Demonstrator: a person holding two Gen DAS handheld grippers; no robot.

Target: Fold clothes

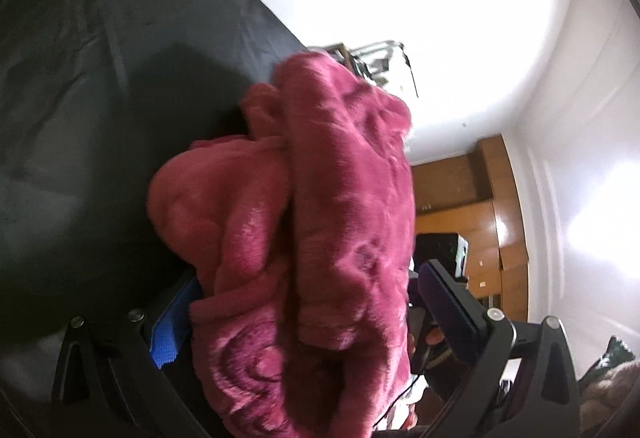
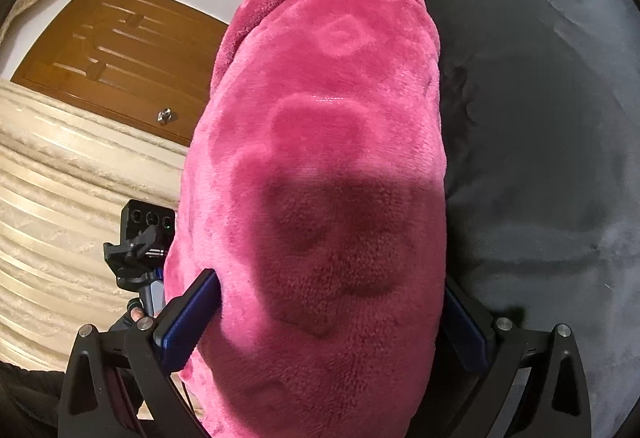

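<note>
The bunched pink fleece garment point(image 2: 320, 177) filled frame centre, between dark sheet point(image 2: 540, 137) right and wooden door point(image 2: 116, 53) upper left.

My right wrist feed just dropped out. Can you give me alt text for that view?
A thick pink fleece garment fills the middle of the view, bunched between the two fingers of the right claw, which press into it on either side. A dark cloth surface lies to its right; a wooden door and a cream curtain are to its left.
</note>
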